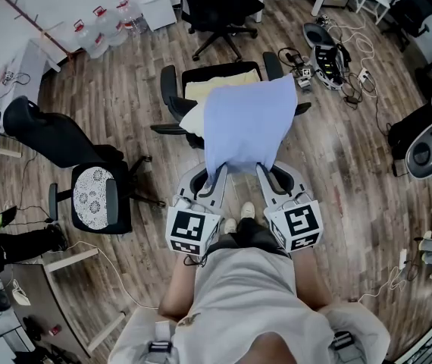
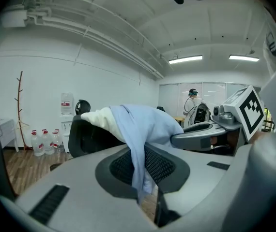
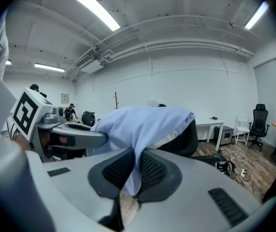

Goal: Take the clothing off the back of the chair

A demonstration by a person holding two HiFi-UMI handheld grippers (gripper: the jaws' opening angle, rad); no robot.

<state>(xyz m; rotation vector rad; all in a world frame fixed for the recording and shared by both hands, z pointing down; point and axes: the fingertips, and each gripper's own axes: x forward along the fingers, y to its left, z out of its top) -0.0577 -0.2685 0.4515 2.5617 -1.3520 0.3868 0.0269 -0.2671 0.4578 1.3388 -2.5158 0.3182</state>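
A light blue garment [image 1: 248,123] hangs over the back of a black office chair [image 1: 172,88], on top of a cream garment [image 1: 195,117]. My left gripper [image 1: 217,174] is shut on the garment's near left edge, and my right gripper [image 1: 264,171] is shut on its near right edge. In the left gripper view the blue cloth [image 2: 139,144] runs down between the pads [image 2: 164,166] of the left gripper [image 2: 145,178]. The right gripper view shows the blue cloth [image 3: 143,127] pinched in the right gripper [image 3: 133,178], with the chair's dark back [image 3: 186,139] behind it.
A second black chair [image 1: 98,196] with a patterned seat stands at the left, and a third chair [image 1: 220,6] further back. Cables and a device [image 1: 326,51] lie on the wooden floor at the right. Water bottles [image 1: 98,29] stand by the far wall.
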